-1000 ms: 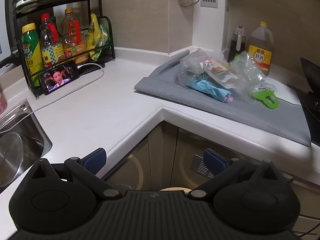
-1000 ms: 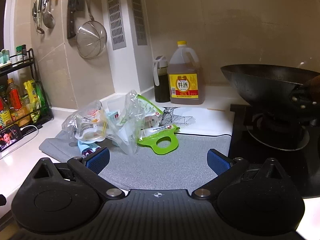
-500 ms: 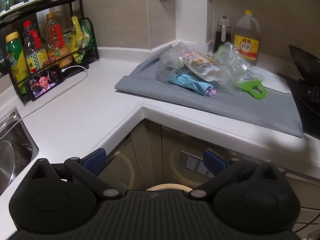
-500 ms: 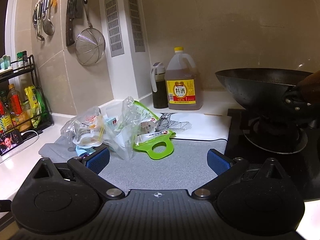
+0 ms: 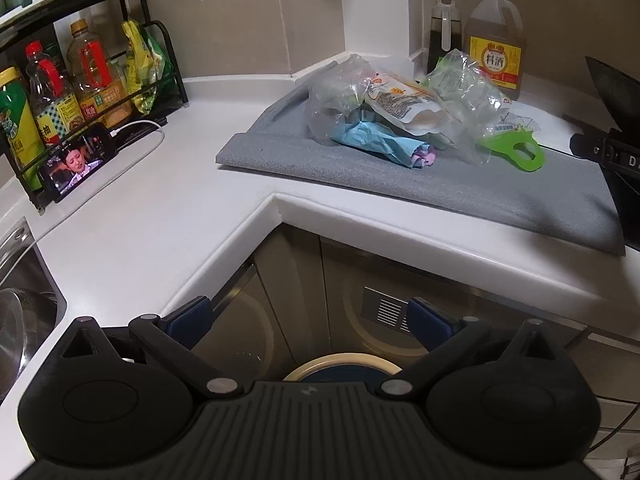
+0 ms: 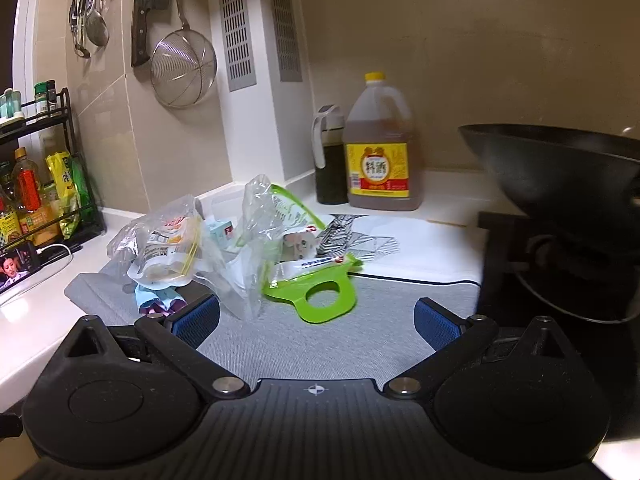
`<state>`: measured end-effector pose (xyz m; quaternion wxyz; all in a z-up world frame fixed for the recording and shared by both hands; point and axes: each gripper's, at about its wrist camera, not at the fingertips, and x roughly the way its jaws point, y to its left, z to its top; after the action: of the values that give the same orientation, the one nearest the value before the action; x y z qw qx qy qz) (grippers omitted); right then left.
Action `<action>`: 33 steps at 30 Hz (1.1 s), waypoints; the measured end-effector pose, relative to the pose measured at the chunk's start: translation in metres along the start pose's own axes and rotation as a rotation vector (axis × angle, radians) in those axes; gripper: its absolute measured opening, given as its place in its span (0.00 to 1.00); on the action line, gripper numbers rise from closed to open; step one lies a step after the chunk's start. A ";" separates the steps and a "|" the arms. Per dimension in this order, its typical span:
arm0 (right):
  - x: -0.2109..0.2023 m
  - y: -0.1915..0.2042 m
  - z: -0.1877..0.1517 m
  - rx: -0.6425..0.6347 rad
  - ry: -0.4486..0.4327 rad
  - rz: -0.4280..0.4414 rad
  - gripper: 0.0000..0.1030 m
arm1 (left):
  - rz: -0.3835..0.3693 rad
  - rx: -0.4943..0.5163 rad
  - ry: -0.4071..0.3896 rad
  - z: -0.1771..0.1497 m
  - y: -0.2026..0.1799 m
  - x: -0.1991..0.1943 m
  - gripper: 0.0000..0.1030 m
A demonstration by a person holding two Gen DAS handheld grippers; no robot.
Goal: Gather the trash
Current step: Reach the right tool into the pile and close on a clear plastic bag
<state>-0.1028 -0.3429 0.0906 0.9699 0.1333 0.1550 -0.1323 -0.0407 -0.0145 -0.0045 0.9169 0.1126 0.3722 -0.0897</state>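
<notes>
The trash pile [image 6: 224, 248] lay ahead-left of the right tongs [image 6: 316, 320], nearer than the left tongs [image 5: 308, 320]; both stood apart, empty.

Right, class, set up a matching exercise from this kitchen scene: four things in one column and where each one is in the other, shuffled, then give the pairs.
Things:
1. green plastic handle
2. phone
3. strainer
4. wok

Places:
A. hanging on the wall
B. on the stove
C. on the grey mat, beside the trash bags
D. propped against the bottle rack

Pairs: 1-C, 2-D, 3-A, 4-B
</notes>
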 end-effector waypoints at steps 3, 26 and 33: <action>0.018 0.002 0.005 -0.028 0.001 0.019 1.00 | 0.010 -0.011 -0.001 0.008 0.002 0.001 1.00; 0.152 -0.011 0.034 0.141 0.028 0.211 1.00 | 0.085 -0.069 0.053 0.052 0.007 0.032 1.00; 0.150 0.002 0.031 0.070 0.018 0.215 1.00 | 0.066 -0.026 0.044 0.053 -0.009 0.033 1.00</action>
<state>0.0433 -0.3829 0.0685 0.9718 0.1840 0.1439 -0.0316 0.0154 -0.0404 0.0078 0.9124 0.1148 0.3894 -0.0519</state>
